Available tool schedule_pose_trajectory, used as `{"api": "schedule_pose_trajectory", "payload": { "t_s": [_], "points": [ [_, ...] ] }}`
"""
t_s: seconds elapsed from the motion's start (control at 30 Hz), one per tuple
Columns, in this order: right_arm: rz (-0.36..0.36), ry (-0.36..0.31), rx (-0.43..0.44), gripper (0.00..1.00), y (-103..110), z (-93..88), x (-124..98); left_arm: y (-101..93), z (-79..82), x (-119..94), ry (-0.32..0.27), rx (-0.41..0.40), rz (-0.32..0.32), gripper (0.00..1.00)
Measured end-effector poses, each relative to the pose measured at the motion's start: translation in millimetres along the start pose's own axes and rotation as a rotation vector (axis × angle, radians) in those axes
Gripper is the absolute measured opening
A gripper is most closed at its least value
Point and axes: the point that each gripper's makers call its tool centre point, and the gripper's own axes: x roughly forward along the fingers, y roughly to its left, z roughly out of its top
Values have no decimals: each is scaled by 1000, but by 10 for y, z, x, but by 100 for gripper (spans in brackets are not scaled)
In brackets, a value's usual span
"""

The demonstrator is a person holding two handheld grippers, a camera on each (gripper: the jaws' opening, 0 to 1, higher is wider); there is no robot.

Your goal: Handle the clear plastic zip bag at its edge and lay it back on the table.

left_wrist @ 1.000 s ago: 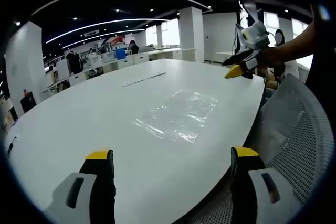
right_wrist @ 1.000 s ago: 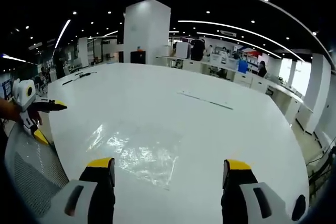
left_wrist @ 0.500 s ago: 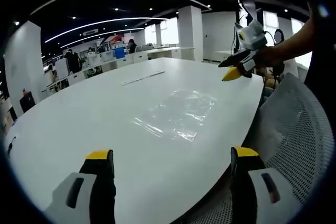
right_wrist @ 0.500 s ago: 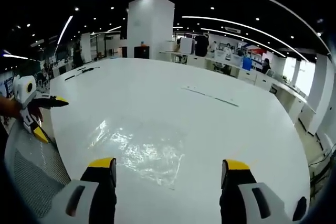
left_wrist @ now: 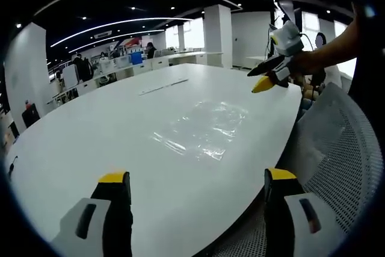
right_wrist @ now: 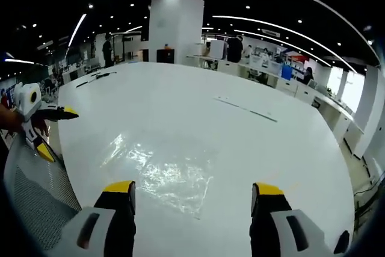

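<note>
Lying flat on the broad white oval table (left_wrist: 90, 142), the clear plastic zip bag (left_wrist: 204, 129) rests near the table's curved edge, crinkled and catching the ceiling lights; nothing touches it. In the left gripper view, the left gripper (left_wrist: 198, 186) hovers low over the table edge with its black, yellow-tipped jaws spread wide and nothing between them, the bag lying ahead of them. The right gripper (left_wrist: 267, 79), held by a person's hand, comes in from the right above the table's far rim, well apart from the bag, its yellow-tipped jaws parted. A white mesh-backed chair (left_wrist: 337, 161) stands just beside the table.

In the right gripper view, the right gripper (right_wrist: 191, 194) hangs with jaws released and empty, the bag (right_wrist: 162, 173) just ahead of its fingertips on the table (right_wrist: 198, 106). The left gripper (right_wrist: 51, 130) shows at the left, jaws apart, above the mesh chair (right_wrist: 36, 197).
</note>
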Motion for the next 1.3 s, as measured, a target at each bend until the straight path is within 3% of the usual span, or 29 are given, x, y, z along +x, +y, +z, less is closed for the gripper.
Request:
{"api": "schedule_pose_trajectory", "payload": {
  "t_s": [1.3],
  "points": [
    [-6,60,-6,68,-81,-148,166,-22,-3,-1,9,-1,-4,91]
  ]
}}
